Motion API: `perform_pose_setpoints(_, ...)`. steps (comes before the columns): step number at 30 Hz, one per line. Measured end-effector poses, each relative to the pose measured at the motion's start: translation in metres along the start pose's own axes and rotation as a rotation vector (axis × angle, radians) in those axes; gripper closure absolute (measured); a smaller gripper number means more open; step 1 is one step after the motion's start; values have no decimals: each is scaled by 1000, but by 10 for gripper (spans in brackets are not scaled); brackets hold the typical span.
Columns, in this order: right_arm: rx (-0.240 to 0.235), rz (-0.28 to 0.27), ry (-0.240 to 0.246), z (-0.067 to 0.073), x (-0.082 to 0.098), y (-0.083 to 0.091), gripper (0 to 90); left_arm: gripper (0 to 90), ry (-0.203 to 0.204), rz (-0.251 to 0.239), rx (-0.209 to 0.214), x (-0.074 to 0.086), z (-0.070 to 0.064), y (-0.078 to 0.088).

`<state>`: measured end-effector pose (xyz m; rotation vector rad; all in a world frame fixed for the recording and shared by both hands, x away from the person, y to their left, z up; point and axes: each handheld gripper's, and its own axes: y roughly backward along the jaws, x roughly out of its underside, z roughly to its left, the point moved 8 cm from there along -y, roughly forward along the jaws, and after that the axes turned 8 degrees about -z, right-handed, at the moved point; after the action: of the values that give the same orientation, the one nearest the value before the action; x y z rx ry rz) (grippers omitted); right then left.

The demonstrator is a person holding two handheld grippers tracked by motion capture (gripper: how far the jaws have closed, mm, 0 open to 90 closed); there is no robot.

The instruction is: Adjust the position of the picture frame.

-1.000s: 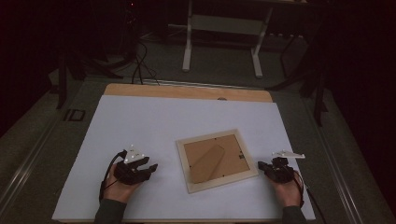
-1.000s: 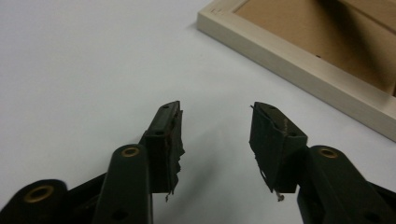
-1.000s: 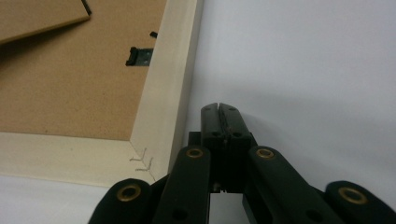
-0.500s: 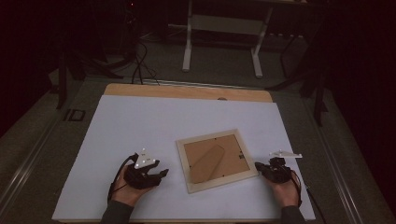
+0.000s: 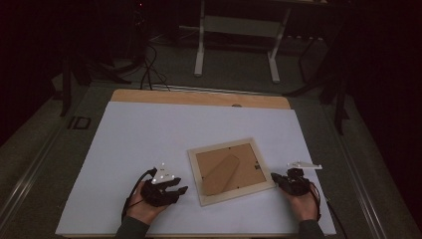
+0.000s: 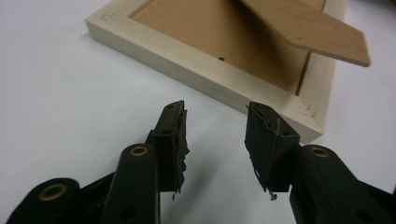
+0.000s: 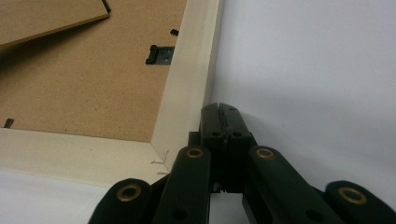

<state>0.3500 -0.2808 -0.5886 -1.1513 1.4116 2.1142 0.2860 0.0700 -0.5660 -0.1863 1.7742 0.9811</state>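
A pale wooden picture frame lies face down near the front of the white table sheet, its brown fibreboard backing up and a brown wooden stand flap angled off that backing. Small black retaining clips sit along the inner rim.

The right gripper has its jaws pressed together with nothing between them, and its tip rests against the outer side of the frame's rail near a corner; whether it pushes or merely touches I cannot tell. The left gripper stands just short of the opposite rail, jaws spread; they have just been closing, and only bare sheet lies between them.

The work in hand looks like steadying the frame from both sides so that the backing can be dealt with. To do it well, the right gripper should stay low against the rail as a stop, so the frame cannot slide or turn. The left gripper should come in square to its rail, keep clear of the stand flap, and meet the wood gently, since a skewed push would spin the frame on the smooth sheet.
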Motion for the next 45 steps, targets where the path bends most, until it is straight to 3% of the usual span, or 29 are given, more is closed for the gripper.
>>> perform_pose_setpoints(6,3,1,-2,0,0,0,898,615,-21,5,34,-1,-10,-2)
perform_pose_setpoints(13,7,2,-3,0,0,0,898,775,-49,9,83,-2,-18,-1)
perform_pose_setpoints(17,7,3,-6,0,-1,-1,898,898,-100,35,122,1,-27,-4)
perform_pose_setpoints(31,4,3,-13,0,-1,-1,899,900,-154,44,224,1,-58,-12)
perform_pose_setpoints(34,4,4,-12,0,-1,-1,898,900,-145,41,258,1,-66,-14)
perform_pose_setpoints(39,3,3,-11,0,-1,-1,898,900,-172,71,269,6,-78,-21)
perform_pose_setpoints(45,2,5,-9,1,-1,-1,898,900,-173,103,224,11,-76,-30)
